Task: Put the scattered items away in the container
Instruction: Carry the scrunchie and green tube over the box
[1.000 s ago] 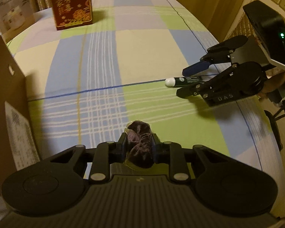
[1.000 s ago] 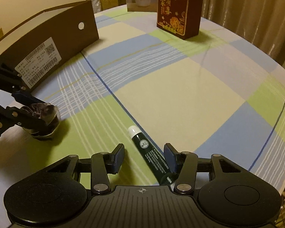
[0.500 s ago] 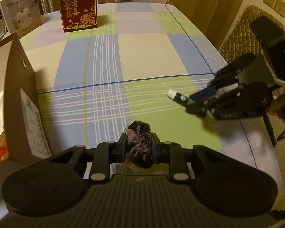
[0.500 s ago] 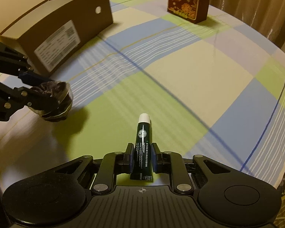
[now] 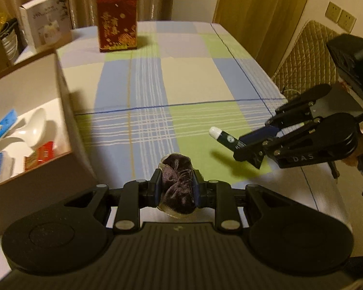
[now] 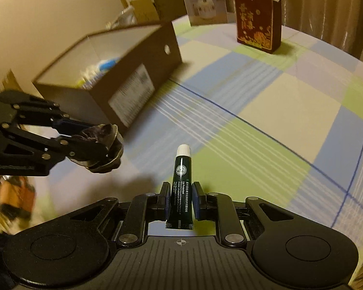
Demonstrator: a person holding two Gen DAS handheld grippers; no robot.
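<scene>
Checked tablecloth (image 5: 186,77) fills the frame; at left stands the open box (image 5: 60,111) with a white spoon (image 5: 29,125) inside. Left gripper (image 5: 177,188), bottom centre, is clamped on a dark scrunchie (image 5: 177,186). Right gripper (image 6: 180,200) is clamped on a green tube (image 6: 181,183), white cap forward, above the cloth

On the desk (image 5: 193,77) we see the open cardboard box (image 5: 67,125) at the left edge, with a spoon (image 5: 29,125) and small packets (image 5: 40,157) lying inside it. Behind the box, at the far end of the desk, a tall printed carton (image 5: 117,21) stands upright, and a second carton (image 5: 46,21) stands to its left. Above the near part of the desk we see the scrunchie (image 5: 177,188) just right of the box, the tube (image 5: 226,139) further right, and a chair (image 5: 305,55) beyond the desk's right edge.
</scene>
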